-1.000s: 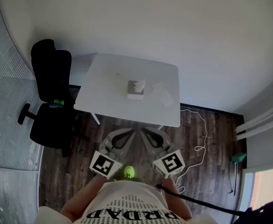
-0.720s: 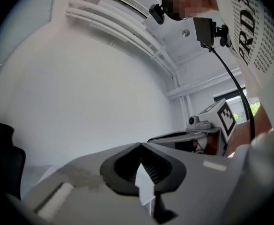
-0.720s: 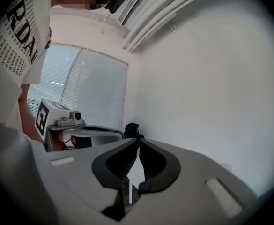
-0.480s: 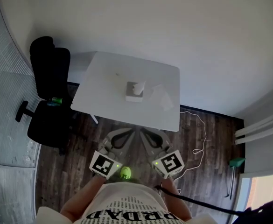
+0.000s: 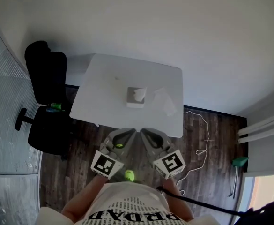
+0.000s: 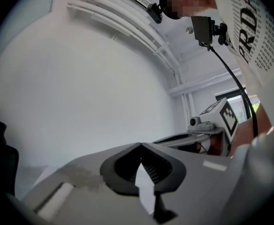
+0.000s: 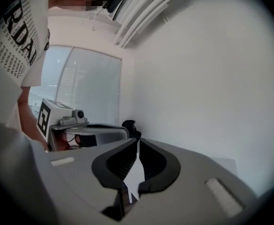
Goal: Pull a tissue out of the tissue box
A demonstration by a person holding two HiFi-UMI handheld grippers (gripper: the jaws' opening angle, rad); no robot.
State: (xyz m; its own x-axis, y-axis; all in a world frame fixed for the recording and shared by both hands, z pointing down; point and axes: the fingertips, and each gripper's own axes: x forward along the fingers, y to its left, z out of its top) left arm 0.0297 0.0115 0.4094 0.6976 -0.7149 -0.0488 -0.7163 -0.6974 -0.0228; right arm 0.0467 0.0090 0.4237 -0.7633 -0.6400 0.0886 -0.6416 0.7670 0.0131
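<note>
A white tissue box point(image 5: 136, 98) stands in the middle of the white table point(image 5: 104, 88), with a tissue point(image 5: 139, 93) poking up from its top. Both grippers hover side by side over the wooden floor at the table's near edge, well short of the box. My left gripper point(image 5: 131, 131) is shut with nothing in it; its tips meet in the left gripper view point(image 6: 140, 144). My right gripper point(image 5: 144, 131) is also shut and holds nothing point(image 7: 137, 142). Each gripper's marker cube shows in the other's view. The box is not visible in either gripper view.
A loose white tissue point(image 5: 165, 100) lies on the table right of the box. A black office chair point(image 5: 47, 102) stands left of the table. A white cable point(image 5: 201, 135) trails over the floor at right, near a green object point(image 5: 240, 160). White wall lies behind.
Both grippers have moved forward together toward the table; their tips now reach its near edge. Both stay shut.
</note>
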